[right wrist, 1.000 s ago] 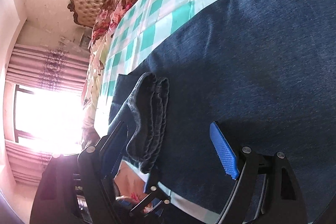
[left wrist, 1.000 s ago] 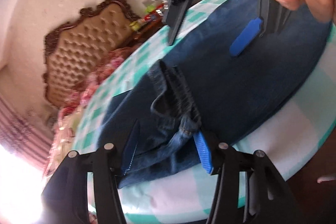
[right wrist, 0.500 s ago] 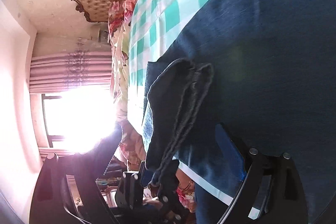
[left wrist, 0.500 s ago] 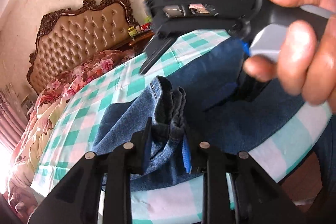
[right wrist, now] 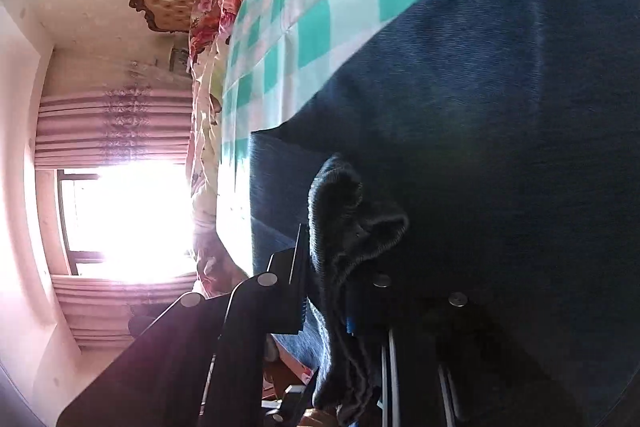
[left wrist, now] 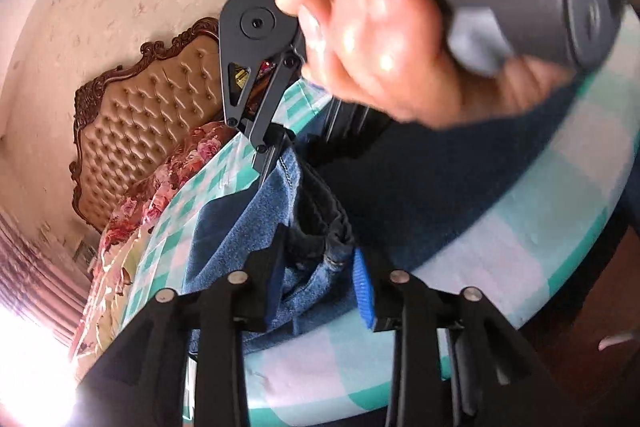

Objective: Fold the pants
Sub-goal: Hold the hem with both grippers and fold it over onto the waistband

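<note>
Blue denim pants [left wrist: 420,187] lie on a round table with a teal-and-white checked cloth [left wrist: 520,247]. My left gripper [left wrist: 320,267] is shut on the bunched hem end of the pants [left wrist: 316,227] at the table's near edge. My right gripper [right wrist: 324,287] is shut on the same raised denim fold [right wrist: 348,211], a little further along it. In the left wrist view the right gripper [left wrist: 276,147] and the hand holding it fill the upper right, its fingers pinching the top of the fold. The rest of the pants [right wrist: 500,107] lie flat.
A bed with a tufted headboard [left wrist: 148,115] and floral bedding [left wrist: 168,179] stands behind the table. A bright window with pink curtains [right wrist: 120,211] is to the side. The table edge [left wrist: 540,287] drops off on the near side.
The right gripper has closed onto the raised fold; a second ago it was open above the pants. The left gripper has closed tighter on the hem end.
</note>
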Demonstrator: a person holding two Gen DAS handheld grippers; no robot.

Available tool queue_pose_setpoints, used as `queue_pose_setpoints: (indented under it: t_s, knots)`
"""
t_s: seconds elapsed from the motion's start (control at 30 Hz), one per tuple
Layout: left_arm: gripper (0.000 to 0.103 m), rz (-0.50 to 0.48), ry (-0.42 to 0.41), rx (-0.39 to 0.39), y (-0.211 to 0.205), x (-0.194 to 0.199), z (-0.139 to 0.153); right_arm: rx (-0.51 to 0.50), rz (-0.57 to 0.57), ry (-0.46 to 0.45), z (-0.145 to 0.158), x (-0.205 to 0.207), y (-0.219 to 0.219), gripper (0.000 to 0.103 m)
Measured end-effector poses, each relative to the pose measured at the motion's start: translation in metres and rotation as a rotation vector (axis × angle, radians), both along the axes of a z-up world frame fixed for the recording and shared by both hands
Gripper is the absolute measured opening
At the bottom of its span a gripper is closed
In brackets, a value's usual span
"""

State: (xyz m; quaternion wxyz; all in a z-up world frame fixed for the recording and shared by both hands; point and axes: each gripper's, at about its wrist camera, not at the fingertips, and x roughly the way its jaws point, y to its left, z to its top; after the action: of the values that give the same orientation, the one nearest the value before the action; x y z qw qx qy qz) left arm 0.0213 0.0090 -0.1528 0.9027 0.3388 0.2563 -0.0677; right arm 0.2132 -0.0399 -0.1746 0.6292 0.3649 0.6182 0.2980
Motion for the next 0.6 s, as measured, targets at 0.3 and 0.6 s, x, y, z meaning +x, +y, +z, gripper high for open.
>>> queue_pose_setpoints:
  t_s: [0.3, 0.6]
  knots:
    - [0.021, -0.005, 0.049, 0.047, -0.001, 0.011, -0.008, -0.002, 0.004, -0.007, 0.009, 0.004, 0.0, 0.012]
    - [0.018, -0.098, -0.02, -0.034, -0.064, 0.015, 0.022, -0.113, -0.071, -0.153, 0.052, 0.009, -0.068, 0.012]
